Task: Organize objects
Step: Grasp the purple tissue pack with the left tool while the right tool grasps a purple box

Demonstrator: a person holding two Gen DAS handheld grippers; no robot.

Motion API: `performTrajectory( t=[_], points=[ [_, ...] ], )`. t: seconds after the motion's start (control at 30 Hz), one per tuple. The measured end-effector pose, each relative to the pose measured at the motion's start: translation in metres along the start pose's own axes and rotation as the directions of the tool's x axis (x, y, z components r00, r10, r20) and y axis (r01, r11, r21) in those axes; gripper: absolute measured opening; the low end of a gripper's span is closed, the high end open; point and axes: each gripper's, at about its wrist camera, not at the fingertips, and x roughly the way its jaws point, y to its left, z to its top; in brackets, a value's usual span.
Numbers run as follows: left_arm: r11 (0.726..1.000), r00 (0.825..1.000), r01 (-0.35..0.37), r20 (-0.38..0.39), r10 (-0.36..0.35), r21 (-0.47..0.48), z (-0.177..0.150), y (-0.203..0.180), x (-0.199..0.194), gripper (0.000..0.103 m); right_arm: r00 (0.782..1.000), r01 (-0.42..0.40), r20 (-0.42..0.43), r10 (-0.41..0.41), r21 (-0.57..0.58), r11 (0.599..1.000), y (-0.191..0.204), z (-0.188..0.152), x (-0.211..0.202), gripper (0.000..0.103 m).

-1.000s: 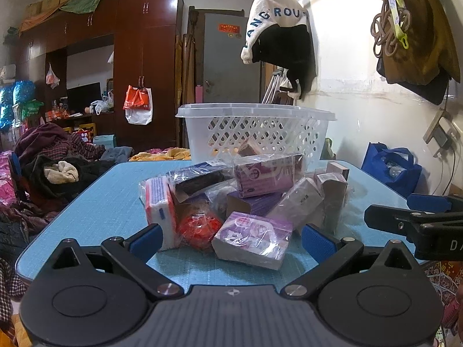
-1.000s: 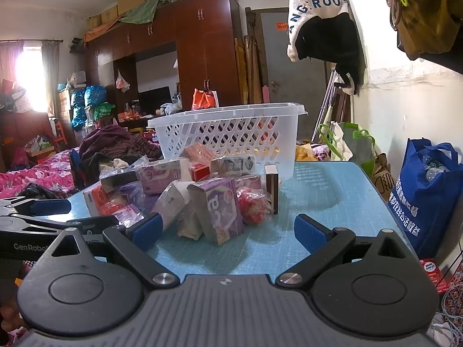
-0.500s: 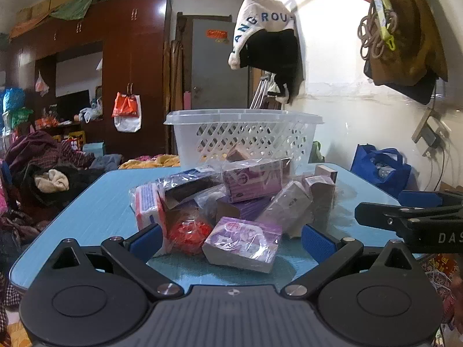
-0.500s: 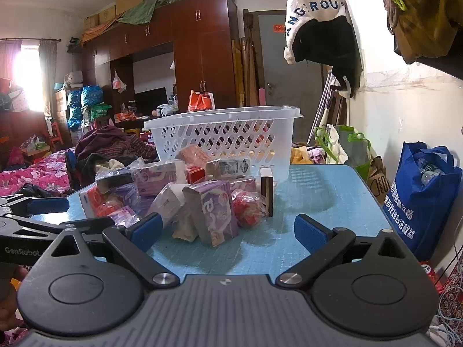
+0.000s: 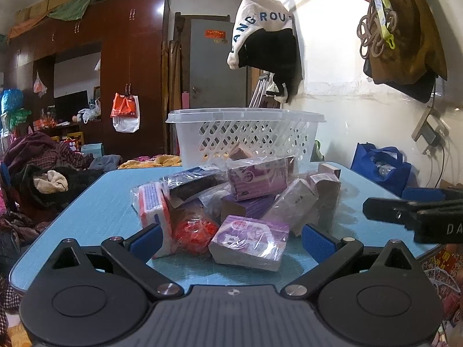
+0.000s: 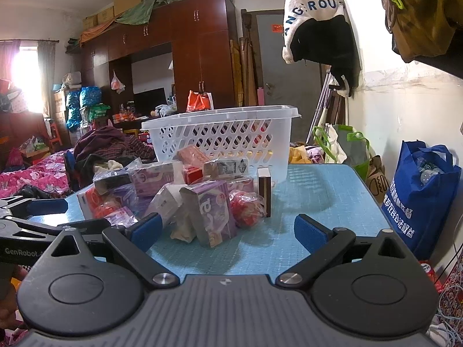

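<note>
A pile of wrapped boxes and packets lies on the blue table (image 5: 95, 219). Nearest in the left wrist view are a purple box (image 5: 250, 241), a red netted packet (image 5: 195, 231) and a red-and-white pack (image 5: 152, 206). A white lattice basket (image 5: 246, 137) stands behind the pile. My left gripper (image 5: 230, 241) is open and empty, its fingers either side of the purple box, just short of it. My right gripper (image 6: 227, 232) is open and empty, low over the table before another purple box (image 6: 211, 212) and a dark upright box (image 6: 264, 192). The basket also shows in the right wrist view (image 6: 222, 140).
A blue bag (image 6: 419, 196) stands on the floor right of the table, by the wall. Clothes (image 5: 43, 164) are heaped to the left. Hanging clothes (image 5: 266, 43) are on the wall above the basket. The table's right half (image 6: 318, 199) holds nothing.
The left gripper has drifted slightly forward and left, so the pile sits nearer and more central between its fingers. The right gripper has barely moved. Both stay open.
</note>
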Motion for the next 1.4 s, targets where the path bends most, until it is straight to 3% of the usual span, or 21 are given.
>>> performTrajectory(
  t=[0.3,0.47,0.6,0.63,0.9,1.03,1.13,1.23,1.4],
  points=[
    [0.998,0.998,0.055,-0.024,-0.055,-0.005,-0.013,0.021,0.008,0.093,0.997,-0.071,0.011,0.071,0.003,0.997,0.000,-0.003,0.009,0.097],
    [0.993,0.993,0.119,-0.022,-0.118,0.021,-0.018,0.014,0.014,0.091,0.997,-0.072,-0.004,0.072,-0.029,0.997,0.005,-0.004,0.026,0.078],
    [0.987,0.988,0.152,-0.034,-0.150,0.054,-0.020,0.007,0.025,0.091,0.996,-0.085,-0.033,0.083,-0.038,0.996,0.005,-0.001,0.046,0.073],
    [0.985,0.986,0.162,-0.044,-0.160,0.054,-0.021,0.007,0.029,0.091,0.995,-0.095,-0.045,0.093,-0.043,0.995,0.006,-0.001,0.050,0.067],
    [0.979,0.982,0.187,-0.047,-0.183,0.080,-0.023,0.008,0.045,0.090,0.985,-0.170,-0.037,0.167,-0.074,0.983,0.010,-0.003,0.049,0.064],
    [0.976,0.981,0.194,-0.029,-0.192,0.096,-0.024,0.012,0.039,0.074,0.985,-0.174,-0.028,0.172,-0.095,0.980,0.012,-0.003,0.040,0.049],
    [0.975,0.981,0.195,-0.011,-0.195,0.108,-0.022,0.011,0.038,0.073,0.982,-0.187,-0.032,0.185,-0.091,0.978,0.010,-0.001,0.037,0.030],
    [0.973,0.980,0.199,-0.013,-0.199,0.120,-0.023,0.011,0.040,0.073,0.984,-0.177,-0.028,0.175,-0.104,0.979,0.009,0.000,0.039,0.030],
    [0.971,0.981,0.193,-0.007,-0.194,0.143,-0.024,0.008,0.040,0.073,0.994,-0.103,0.011,0.106,-0.145,0.984,0.012,0.002,0.044,0.059]
  ],
)
